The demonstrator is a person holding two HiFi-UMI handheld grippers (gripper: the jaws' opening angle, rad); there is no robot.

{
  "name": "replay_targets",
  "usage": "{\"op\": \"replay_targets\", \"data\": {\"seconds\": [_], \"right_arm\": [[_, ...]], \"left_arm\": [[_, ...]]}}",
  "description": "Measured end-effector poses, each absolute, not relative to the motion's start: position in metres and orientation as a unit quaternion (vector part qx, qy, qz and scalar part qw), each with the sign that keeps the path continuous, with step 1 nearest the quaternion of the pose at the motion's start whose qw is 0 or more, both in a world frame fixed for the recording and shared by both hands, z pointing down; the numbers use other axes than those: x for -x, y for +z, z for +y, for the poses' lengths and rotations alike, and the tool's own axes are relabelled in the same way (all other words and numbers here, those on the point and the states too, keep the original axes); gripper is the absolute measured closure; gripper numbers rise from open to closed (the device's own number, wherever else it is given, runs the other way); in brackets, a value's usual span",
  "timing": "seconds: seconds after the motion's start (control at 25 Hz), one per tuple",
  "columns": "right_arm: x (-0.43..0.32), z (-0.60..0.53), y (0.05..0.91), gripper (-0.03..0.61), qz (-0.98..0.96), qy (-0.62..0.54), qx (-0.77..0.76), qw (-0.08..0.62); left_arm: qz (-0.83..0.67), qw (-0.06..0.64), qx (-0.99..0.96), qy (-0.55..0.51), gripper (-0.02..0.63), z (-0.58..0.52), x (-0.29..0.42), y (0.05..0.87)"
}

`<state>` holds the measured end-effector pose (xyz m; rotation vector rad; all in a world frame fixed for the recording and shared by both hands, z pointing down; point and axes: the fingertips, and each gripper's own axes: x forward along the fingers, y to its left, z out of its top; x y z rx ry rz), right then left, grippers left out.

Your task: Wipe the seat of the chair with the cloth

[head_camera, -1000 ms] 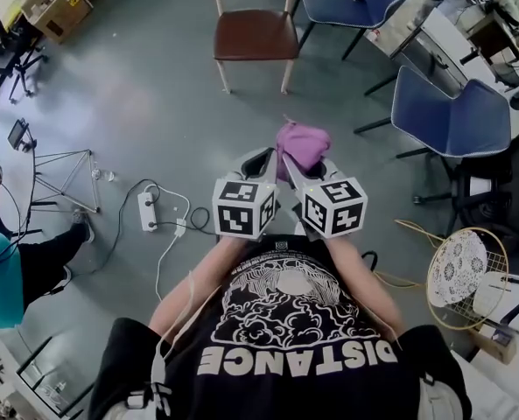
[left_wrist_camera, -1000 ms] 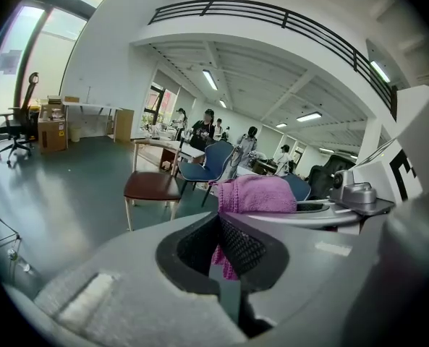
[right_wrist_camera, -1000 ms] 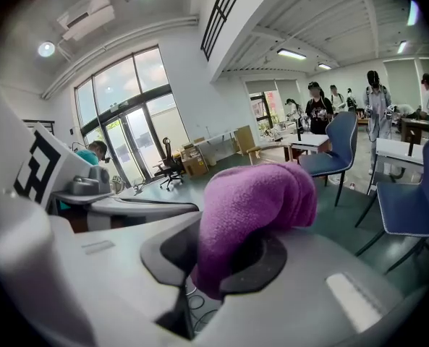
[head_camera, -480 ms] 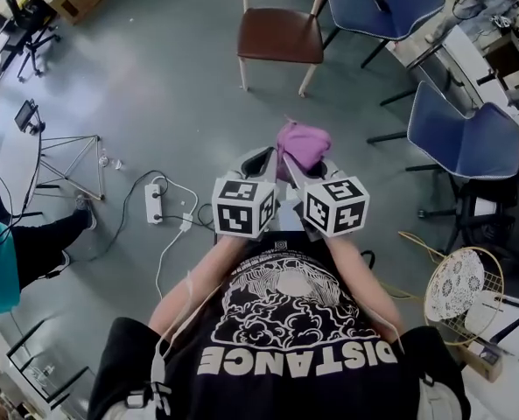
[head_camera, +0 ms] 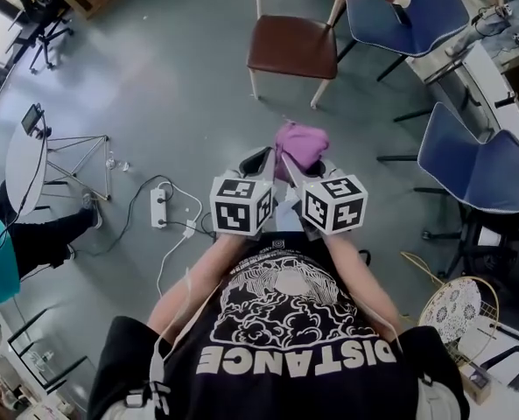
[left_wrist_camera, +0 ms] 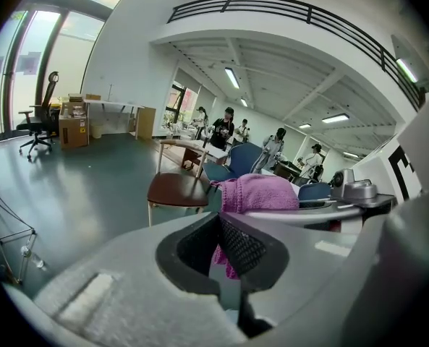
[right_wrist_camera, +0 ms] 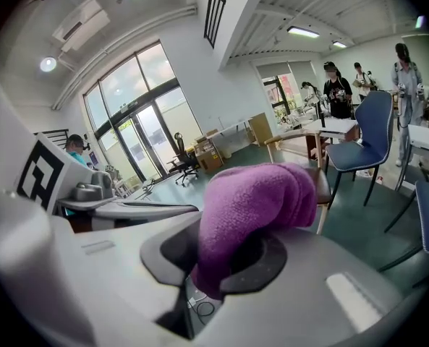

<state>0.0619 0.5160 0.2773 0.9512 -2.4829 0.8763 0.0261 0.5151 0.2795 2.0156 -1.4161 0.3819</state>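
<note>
One real change across the last second: nearer to the chair (head_camera: 292, 46), now further right in the head view and a touch lower, more squarely ahead of both hand-held grippers. Reads as walking or turning toward it, not yet arriving; well apart from the brown seat, with bare floor between.

No change in the grip. Clamped on the purple cloth (head_camera: 301, 144) with the right hand-held gripper (head_camera: 315, 170), same as a second ago; in the right gripper view, bunched between the pads and bulging up and forward over them. No sign of slipping.

Left hand-held gripper (head_camera: 257, 161) carried just beside the right one, jaws brought together at the tips on nothing; past them in the left gripper view, only a sight of the cloth and, beyond it, the chair (left_wrist_camera: 176, 191).

Meaning for the task: approach only, no wiping begun, seat untouched by the cloth. Likely calls for closing the remaining gap, then lowering the right hand-held gripper so that the bulging end of the cloth, not the hard jaws, meets the seat. Worth minding the curved wooden back rail on the way down, and the power strip (head_camera: 160, 206) and cables on the floor off to the left.
</note>
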Motion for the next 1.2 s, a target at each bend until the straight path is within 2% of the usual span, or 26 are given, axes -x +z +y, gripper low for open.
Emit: {"op": "replay_targets", "data": {"seconds": [0.6,1.2], "right_arm": [[-0.093,0.391,0.29,0.514,-0.887,0.339,-0.271,0.157],[-0.094,0.33,0.295,0.514,-0.888,0.349,-0.257,0.152]], "left_arm": [[-0.579,0.329,-0.728,0.163,0.614,0.393,-0.06,0.291],[-0.59,0.323,-0.722,0.163,0.614,0.331,-0.06,0.29]]}}
